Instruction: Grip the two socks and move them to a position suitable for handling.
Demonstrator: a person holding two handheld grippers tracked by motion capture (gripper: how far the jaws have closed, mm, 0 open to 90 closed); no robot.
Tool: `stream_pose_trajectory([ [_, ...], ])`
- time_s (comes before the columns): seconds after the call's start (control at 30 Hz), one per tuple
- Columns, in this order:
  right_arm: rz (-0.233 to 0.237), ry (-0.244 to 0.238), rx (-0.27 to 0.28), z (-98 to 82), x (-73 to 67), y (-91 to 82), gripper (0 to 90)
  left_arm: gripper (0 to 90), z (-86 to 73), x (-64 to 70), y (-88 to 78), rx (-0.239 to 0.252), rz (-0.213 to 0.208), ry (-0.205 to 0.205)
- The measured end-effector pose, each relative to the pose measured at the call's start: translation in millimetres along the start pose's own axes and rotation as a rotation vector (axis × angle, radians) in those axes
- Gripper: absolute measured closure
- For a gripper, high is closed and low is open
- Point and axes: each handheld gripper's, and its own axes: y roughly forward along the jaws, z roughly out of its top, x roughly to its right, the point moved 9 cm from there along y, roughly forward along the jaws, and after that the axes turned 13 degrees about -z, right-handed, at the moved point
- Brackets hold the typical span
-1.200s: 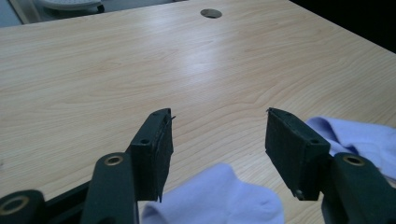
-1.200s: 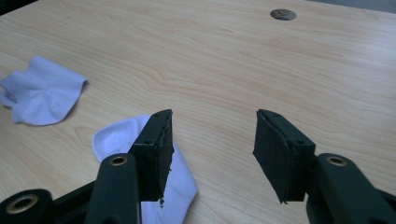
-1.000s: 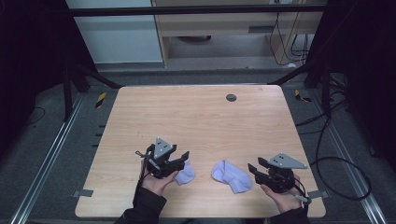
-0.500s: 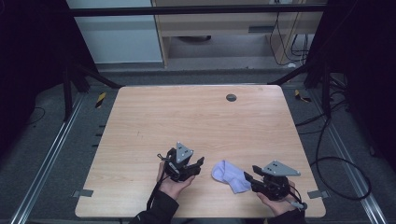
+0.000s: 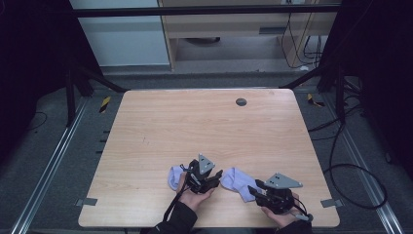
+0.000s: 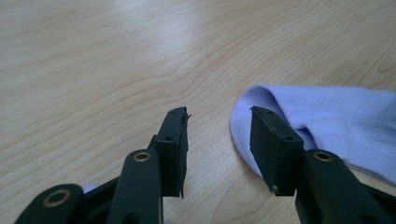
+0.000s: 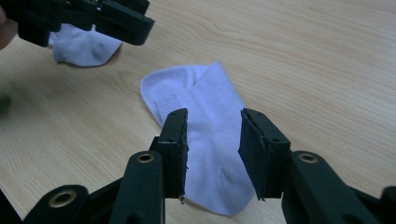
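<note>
**Two socks, both grippers released**

On the light wooden table (image 5: 195, 126), a pale lavender sock (image 5: 237, 181) lay between the grippers. The right gripper (image 7: 212, 140) hung above it, jaws apart and empty. The left gripper (image 6: 218, 135), jaws likewise apart, hung beside its edge. Another lavender sock (image 5: 174, 176) lay left.

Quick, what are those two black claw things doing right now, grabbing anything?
Left hand-held gripper: open, holding nothing, beside a light purple sock.
Right hand-held gripper: open, holding nothing, poised over that sock.
</note>
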Motion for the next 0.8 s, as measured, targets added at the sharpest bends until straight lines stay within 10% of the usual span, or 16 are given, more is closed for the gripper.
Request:
stream_pose_trajectory([
  [0.8,0.064,-0.089,-0.115,-26.1,-22.8,16.9,67.0,71.6,-19.5,12.8,28.6,-0.077,-0.027,-0.001],
])
